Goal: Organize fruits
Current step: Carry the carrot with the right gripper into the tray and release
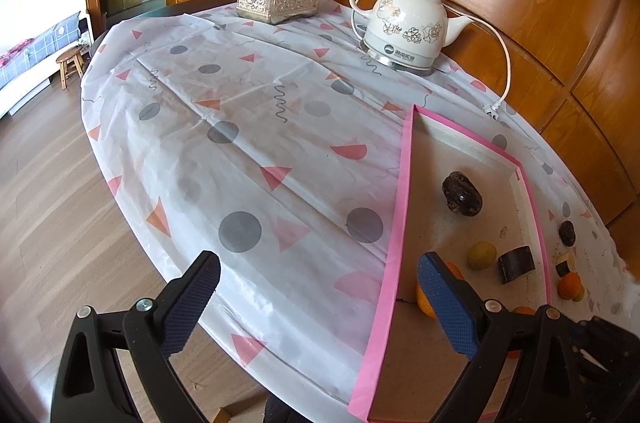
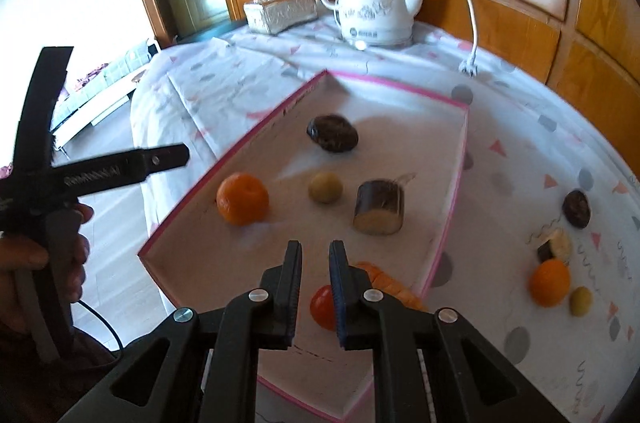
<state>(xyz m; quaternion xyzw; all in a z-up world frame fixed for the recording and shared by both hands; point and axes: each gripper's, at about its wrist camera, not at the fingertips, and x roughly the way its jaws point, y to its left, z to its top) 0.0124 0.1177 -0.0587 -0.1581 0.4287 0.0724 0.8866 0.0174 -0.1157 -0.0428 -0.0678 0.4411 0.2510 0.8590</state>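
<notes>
Fruit is seen inside a flat box (image 2: 448, 223) with pink edges and a pale, speckled floor. In the box, a round orange (image 2: 242, 199) with bumpy skin is found at the left, a small yellow ball (image 2: 325, 187) sits in the middle, a dark wrinkly lump (image 2: 332, 133) lies farther back, and a short log-shaped piece (image 2: 380, 207) with dark skin and a pale cut end is at the right. A red round fruit (image 2: 322, 306) and some orange slices (image 2: 394, 283) are partly hidden behind the right gripper (image 2: 316, 253). Its black ribbed fingers are pulled close together with only a thin gap, and nothing is held between them. The left gripper (image 1: 318, 273) is spread wide and empty; its fingers have dotted rubber pads (image 1: 192, 303), and part of an orange is covered by one of them. More fruit is left outside the box on the cloth (image 1: 248, 143): a second orange (image 2: 550, 282), a little yellow one (image 2: 581, 300), a dark lump (image 2: 576, 208) and a cut piece (image 2: 555, 245). The cloth is thin, creased and printed with gray dots and pink triangles. A shiny white kettle (image 1: 406, 23) with flowers and a carved tissue box (image 1: 279, 0) are set at the back. The right view is blurred at the far end.
</notes>
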